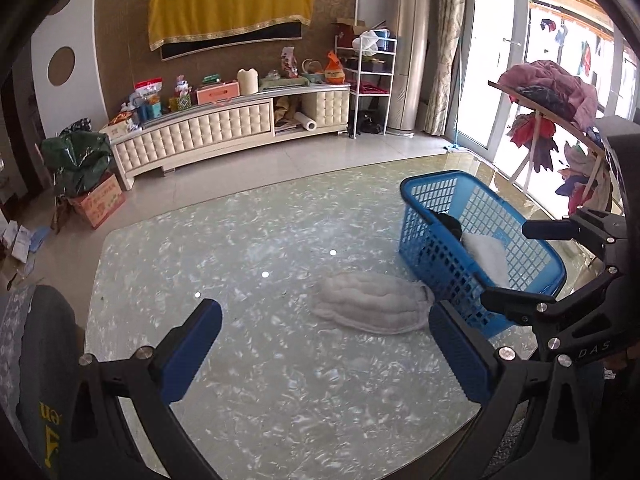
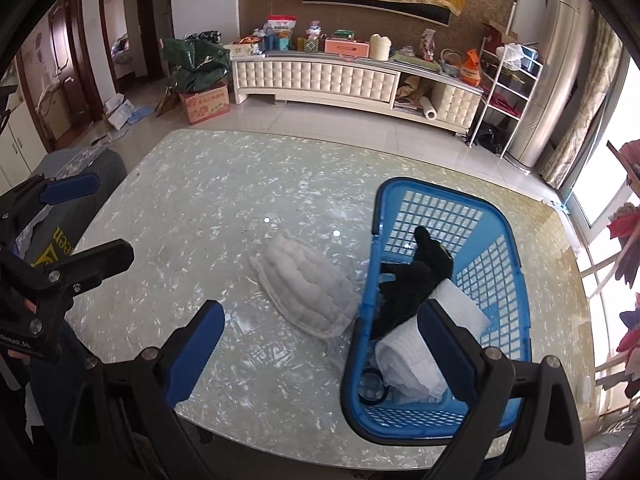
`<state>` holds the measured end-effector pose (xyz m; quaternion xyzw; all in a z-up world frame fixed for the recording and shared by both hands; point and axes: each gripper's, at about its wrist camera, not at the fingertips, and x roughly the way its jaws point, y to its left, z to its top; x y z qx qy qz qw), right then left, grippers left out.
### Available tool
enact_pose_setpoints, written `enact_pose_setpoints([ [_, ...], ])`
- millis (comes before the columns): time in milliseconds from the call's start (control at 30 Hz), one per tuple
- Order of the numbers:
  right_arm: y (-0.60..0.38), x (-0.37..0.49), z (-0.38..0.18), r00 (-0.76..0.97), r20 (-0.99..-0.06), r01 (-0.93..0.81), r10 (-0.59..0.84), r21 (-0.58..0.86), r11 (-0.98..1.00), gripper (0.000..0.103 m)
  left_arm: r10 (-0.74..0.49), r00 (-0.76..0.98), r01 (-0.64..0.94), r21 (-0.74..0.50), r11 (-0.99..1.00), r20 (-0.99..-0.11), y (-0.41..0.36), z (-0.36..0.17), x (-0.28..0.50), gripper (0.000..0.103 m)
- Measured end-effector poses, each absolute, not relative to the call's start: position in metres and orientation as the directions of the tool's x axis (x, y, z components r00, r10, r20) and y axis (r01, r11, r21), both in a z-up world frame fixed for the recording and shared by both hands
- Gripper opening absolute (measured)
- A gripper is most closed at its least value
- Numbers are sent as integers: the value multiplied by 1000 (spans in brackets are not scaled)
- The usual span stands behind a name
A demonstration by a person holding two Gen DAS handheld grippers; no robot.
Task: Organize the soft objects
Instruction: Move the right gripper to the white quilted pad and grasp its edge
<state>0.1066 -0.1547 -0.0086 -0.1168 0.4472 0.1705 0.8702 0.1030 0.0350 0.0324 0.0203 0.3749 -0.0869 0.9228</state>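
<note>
A white quilted pad lies flat on the marbled table, touching the left side of a blue plastic basket. Inside the basket lie a black soft toy and a folded white cloth. My left gripper is open and empty, above the table just in front of the pad. My right gripper is open and empty, above the pad's near end and the basket's near corner. Each gripper shows at the edge of the other's view.
The marbled table ends close below both grippers. A black ring lies in the basket's near corner. A rack of clothes stands right of the basket. A cream TV cabinet lines the far wall.
</note>
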Motion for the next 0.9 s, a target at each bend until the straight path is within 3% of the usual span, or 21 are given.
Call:
enact_pose_setpoints([
  [900,-67,159,-80,401,-901,-549,166,-91,831,97,-115,573,46,-108,993,-811,119,-55,148,103],
])
